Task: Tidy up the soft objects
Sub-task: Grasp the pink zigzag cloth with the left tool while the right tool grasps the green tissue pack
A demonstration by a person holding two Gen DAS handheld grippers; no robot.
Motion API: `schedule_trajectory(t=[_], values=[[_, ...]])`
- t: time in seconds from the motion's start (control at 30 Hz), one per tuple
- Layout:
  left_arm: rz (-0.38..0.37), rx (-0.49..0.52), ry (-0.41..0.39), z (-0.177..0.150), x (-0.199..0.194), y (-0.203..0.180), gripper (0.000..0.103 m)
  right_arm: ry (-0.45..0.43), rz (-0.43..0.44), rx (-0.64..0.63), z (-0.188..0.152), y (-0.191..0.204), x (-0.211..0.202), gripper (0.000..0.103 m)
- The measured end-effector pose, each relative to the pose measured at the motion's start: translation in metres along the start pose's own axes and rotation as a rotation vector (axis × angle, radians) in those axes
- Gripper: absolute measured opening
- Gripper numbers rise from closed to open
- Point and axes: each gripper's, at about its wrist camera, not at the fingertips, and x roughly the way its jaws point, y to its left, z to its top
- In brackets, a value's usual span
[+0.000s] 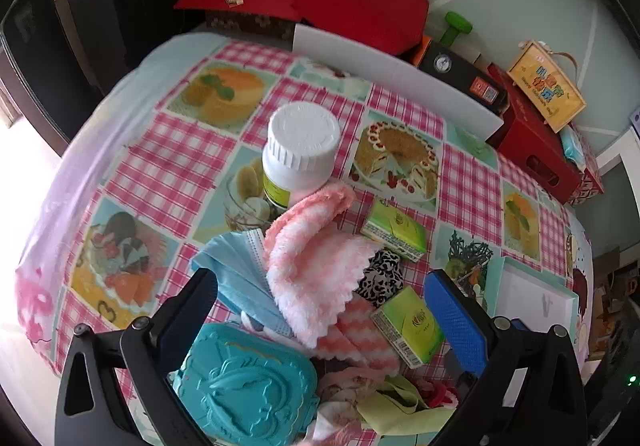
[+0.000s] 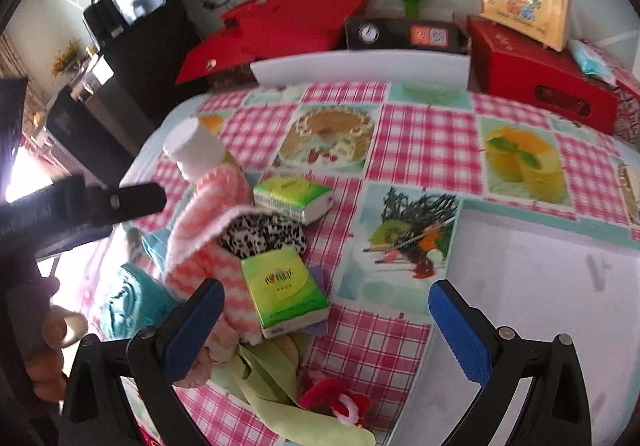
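Both tools gaped wide, empty; fluffy pink-and-white striped cloth [image 1: 316,266] at twelve o'clock wanted pinching mid-fold, clear of white-capped plastic bottle [image 1: 298,154].

Two tissue packs [image 1: 394,231] [image 1: 408,324] — one white-capped bottle [image 1: 298,154].
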Motion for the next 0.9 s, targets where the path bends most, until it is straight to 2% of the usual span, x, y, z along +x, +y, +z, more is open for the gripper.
schedule_trajectory(t=[0.23, 0.43, 0.5, 0.53, 0.63, 0.83, 0.9], values=[[0.007, 0.022, 0.041, -0.001, 0.019, -0.003, 0.103, 0.056, 0.063, 0.007, -0.003, -0.002, 0.024, 0.096], [-0.010, -0.003, 0.072, 0.003, 0.032, 0.004, 0.101, 0.078, 0.091, -0.023, -0.006, 0.008, 0.037, 0.093], [-0.019, -0.020, 0.097, 0.004, 0.038, 0.008, 0.086, 0.092, 0.094, -0.026, -0.006, 0.009, 0.042, 0.089], [-0.024, -0.024, 0.108, 0.004, 0.041, 0.009, 0.082, 0.099, 0.095, -0.024, -0.007, 0.010, 0.045, 0.088], [-0.045, -0.043, 0.142, 0.003, 0.050, 0.011, 0.078, 0.106, 0.098, -0.023, -0.008, 0.011, 0.048, 0.087], [-0.021, -0.033, 0.155, 0.002, 0.058, 0.011, 0.062, 0.101, 0.104, -0.021, -0.008, 0.010, 0.047, 0.086], [-0.007, -0.024, 0.154, 0.001, 0.060, 0.010, 0.053, 0.100, 0.104, -0.024, -0.008, 0.011, 0.048, 0.083]])
